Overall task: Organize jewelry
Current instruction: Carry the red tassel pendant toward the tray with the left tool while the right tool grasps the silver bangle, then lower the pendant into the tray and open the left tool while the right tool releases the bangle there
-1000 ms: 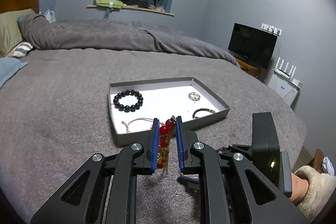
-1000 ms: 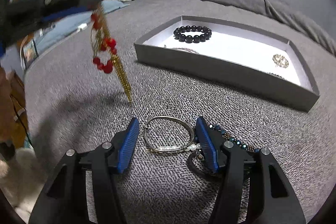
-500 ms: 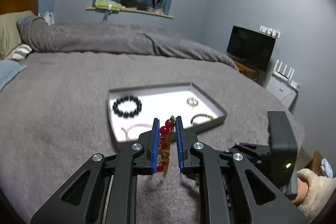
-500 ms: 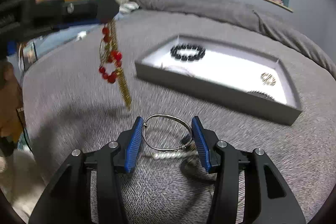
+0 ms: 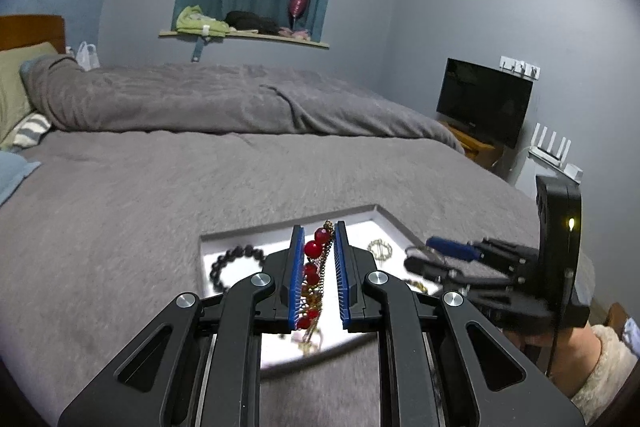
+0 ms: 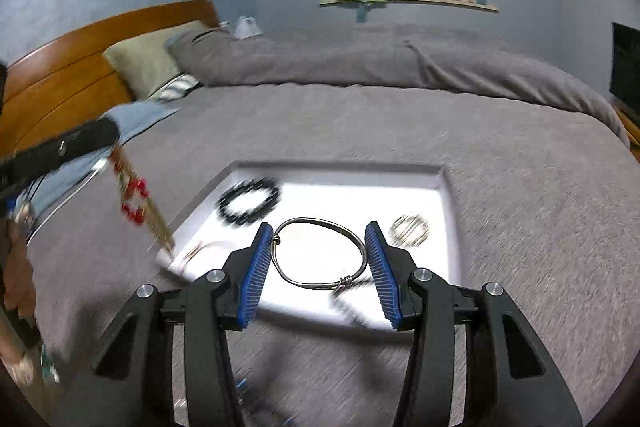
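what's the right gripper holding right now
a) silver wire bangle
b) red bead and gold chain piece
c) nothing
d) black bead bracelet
a: the right gripper has its blue pads pressed on either side of the silver wire bangle, held up over the tray.

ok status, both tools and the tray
Left tool shut on red bead piece. Right tool shut on silver bangle, jaws just closed in. Both above the tray, black bead bracelet inside. Nothing in the way.
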